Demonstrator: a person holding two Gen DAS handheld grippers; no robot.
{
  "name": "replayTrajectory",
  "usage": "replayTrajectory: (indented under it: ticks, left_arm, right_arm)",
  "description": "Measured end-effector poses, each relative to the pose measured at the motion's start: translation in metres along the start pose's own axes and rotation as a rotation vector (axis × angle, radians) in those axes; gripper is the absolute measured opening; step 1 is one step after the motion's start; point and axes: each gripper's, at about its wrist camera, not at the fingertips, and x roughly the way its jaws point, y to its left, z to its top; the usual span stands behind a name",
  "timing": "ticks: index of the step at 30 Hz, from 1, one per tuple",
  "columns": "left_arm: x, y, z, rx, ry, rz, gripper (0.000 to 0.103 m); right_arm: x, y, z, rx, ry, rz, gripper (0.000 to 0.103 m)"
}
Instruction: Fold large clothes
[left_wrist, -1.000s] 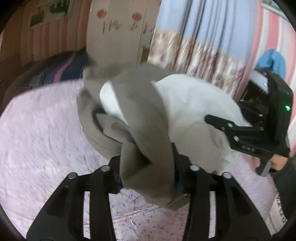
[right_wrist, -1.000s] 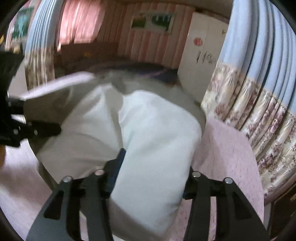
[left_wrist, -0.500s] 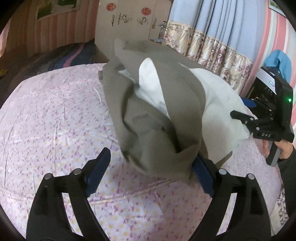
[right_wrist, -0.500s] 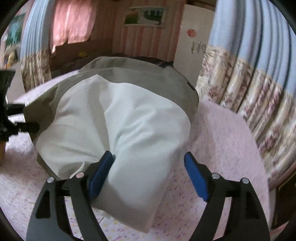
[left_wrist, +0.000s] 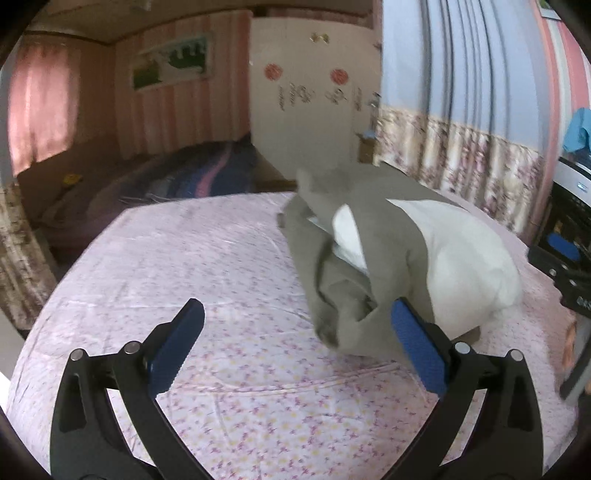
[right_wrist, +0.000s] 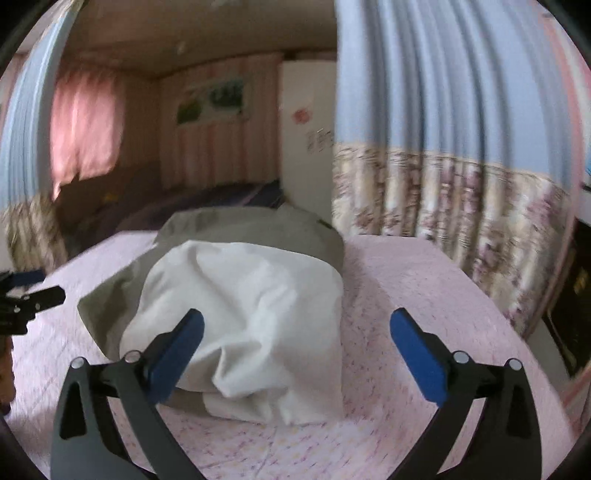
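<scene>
While the grey-and-white garment (left_wrist: 388, 254) lies bunched on the pink floral bed (left_wrist: 207, 258), your left gripper (left_wrist: 297, 350) is spread wide, holding nothing. Your right gripper (right_wrist: 295, 354) gapes equally empty, just before the garment's white end.

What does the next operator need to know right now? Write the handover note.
Left gripper: open, empty, over the bedsheet, beside the garment's grey edge.
Right gripper: open, empty, in front of the white part.
Garment, grey and white: bunched in a loose heap on the bed, held by nothing.
Done: garment set down, roughly gathered.
Left: it looks lumpy rather than flat, so probably smooth it and finish the fold.
</scene>
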Motion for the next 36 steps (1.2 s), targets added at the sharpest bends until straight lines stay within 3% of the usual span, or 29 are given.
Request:
replayTrajectory:
  ticks: [4, 8, 13, 16, 22, 27, 36]
  left_arm:
    - [-0.006, 0.004, -0.012, 0.006, -0.01, 0.033, 0.1]
    - [-0.015, 0.014, -0.025, -0.007, -0.06, 0.085, 0.1]
    - [-0.026, 0.027, -0.036, -0.022, -0.145, 0.143, 0.1]
    - [-0.034, 0.037, -0.044, -0.06, -0.208, 0.155, 0.1]
    - [-0.035, 0.058, -0.047, -0.157, -0.214, 0.145, 0.1]
    - [-0.046, 0.044, -0.05, -0.096, -0.276, 0.215, 0.1]
    - [-0.044, 0.04, -0.049, -0.069, -0.264, 0.271, 0.1]
  right_arm:
    - [-0.016, 0.004, -0.023, 0.023, -0.012, -0.047, 0.101]
    - [-0.035, 0.008, -0.021, -0.009, -0.103, -0.075, 0.101]
    - [-0.029, 0.018, -0.023, -0.047, -0.033, -0.053, 0.101]
    - [-0.035, 0.02, -0.024, -0.055, -0.063, -0.056, 0.101]
    - [-0.037, 0.002, -0.025, 0.042, -0.059, -0.062, 0.101]
    - [-0.044, 0.004, -0.027, 0.039, -0.086, -0.073, 0.101]
    - [-0.047, 0.007, -0.028, 0.029, -0.098, -0.082, 0.101]
